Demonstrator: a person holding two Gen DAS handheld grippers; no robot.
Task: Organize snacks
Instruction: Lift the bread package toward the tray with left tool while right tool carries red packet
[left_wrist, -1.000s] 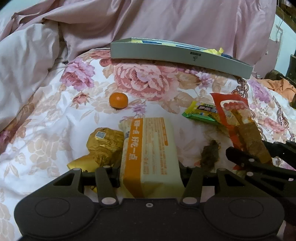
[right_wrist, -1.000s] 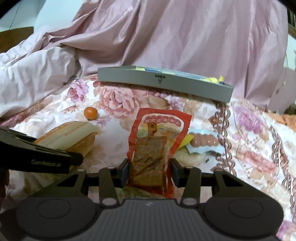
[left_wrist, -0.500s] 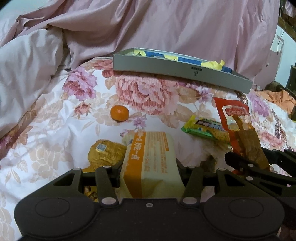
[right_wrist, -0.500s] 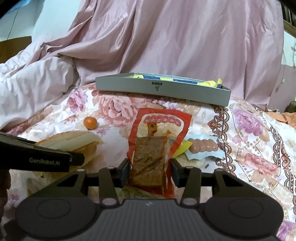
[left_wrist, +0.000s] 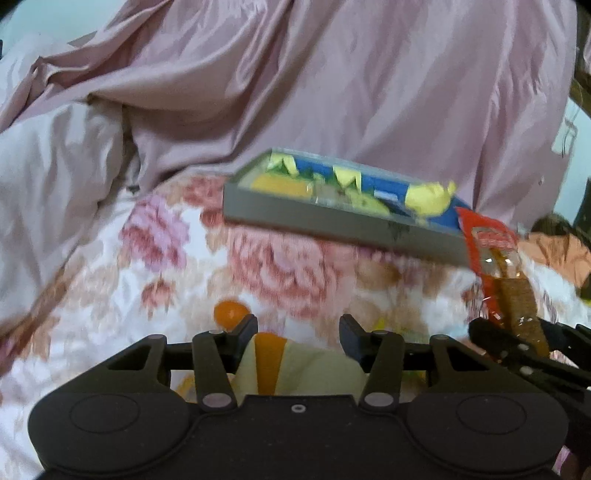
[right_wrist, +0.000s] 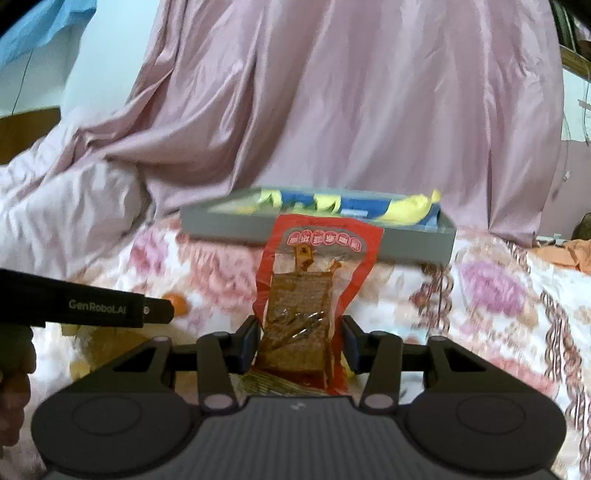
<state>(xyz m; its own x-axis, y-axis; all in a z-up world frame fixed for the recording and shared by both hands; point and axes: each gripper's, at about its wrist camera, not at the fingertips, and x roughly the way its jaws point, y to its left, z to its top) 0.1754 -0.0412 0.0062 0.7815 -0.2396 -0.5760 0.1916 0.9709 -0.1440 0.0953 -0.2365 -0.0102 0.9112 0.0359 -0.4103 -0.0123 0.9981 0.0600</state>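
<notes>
- Grippers first, nearest the lenses. Left gripper: jaws closing, with the cream-and-orange packet between them; its fingers press the packet's sides.
- Right gripper: jaws part open and clamped on the red pouch, which stands upright out of the grip, brown block visible through its clear window.
- Only the left wrist view shows the cream-and-orange packet; in the right wrist view that spot is hidden behind the left gripper's black finger, which enters from 9 o'clock and carries printed lettering.
- Only the right wrist view shows part of a hand at the 8 o'clock edge, dark and blurred.
- Left wrist view shows the red pouch side-on at 3 o'clock, held in the right gripper's black fingers.
- Orange fruit lies on the floral bedspread, just past the left gripper's left fingertip, toward 11 o'clock. Right wrist view shows only a sliver of it beside the left finger's tip.
- Grey tray sits further off on the bedspread, toward 12 o'clock in both views; the red pouch's top overlaps its front wall in the right wrist view.
- Tray contents: blue lining or packets and several yellow wrapped items; an orange-yellow piece at its left end appears in the left wrist view. Motion blur prevents naming them.
- Pink draped fabric fills the background behind the tray.
</notes>
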